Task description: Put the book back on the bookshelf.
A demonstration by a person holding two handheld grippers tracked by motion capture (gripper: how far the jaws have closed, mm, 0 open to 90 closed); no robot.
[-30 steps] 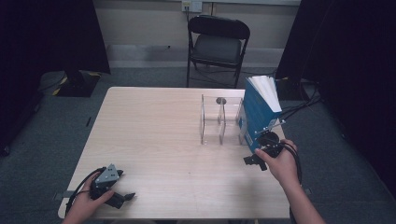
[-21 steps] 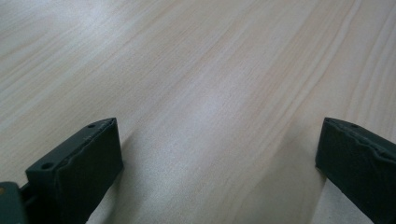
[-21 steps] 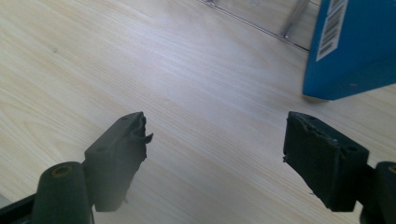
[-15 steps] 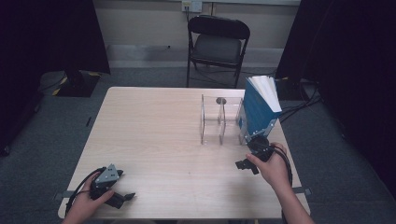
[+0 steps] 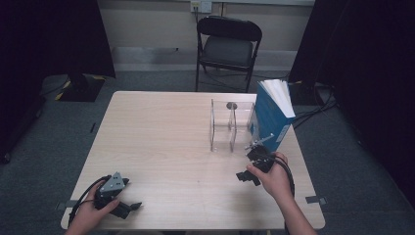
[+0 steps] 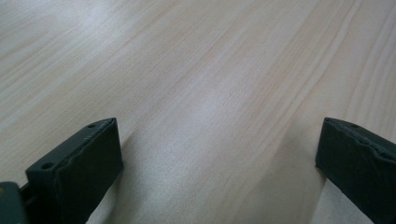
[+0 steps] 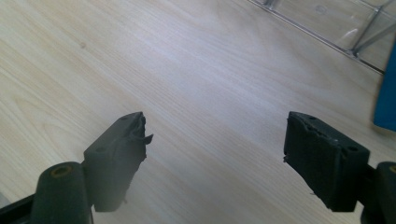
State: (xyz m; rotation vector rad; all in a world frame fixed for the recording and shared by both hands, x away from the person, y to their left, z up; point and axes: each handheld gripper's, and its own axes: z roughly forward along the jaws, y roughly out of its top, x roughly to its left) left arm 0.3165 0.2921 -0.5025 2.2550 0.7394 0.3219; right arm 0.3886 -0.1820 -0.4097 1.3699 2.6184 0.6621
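Right gripper (image 5: pixel 250 169) sat lower right of centre in the high view, jaws spread wide with nothing between them, just bare wood under them in the right gripper view (image 7: pixel 215 154). Left gripper (image 5: pixel 119 196) was at the lower left, jaws also spread and empty (image 6: pixel 219 154), parked low on the table (image 5: pixel 161 132).

Step in hand looked like working the blue book (image 5: pixel 268 117). Best approach, as a judgement: keep the jaws wide, come in square to the cover near the lower edge, and close slowly so the book doesn't tip.

The book stood upright at right of centre, leaning against the clear acrylic rack (image 5: pixel 230 127), white page edges up, glossy blue cover, fairly thick. Its blue corner showed at the right edge (image 7: pixel 386 93).
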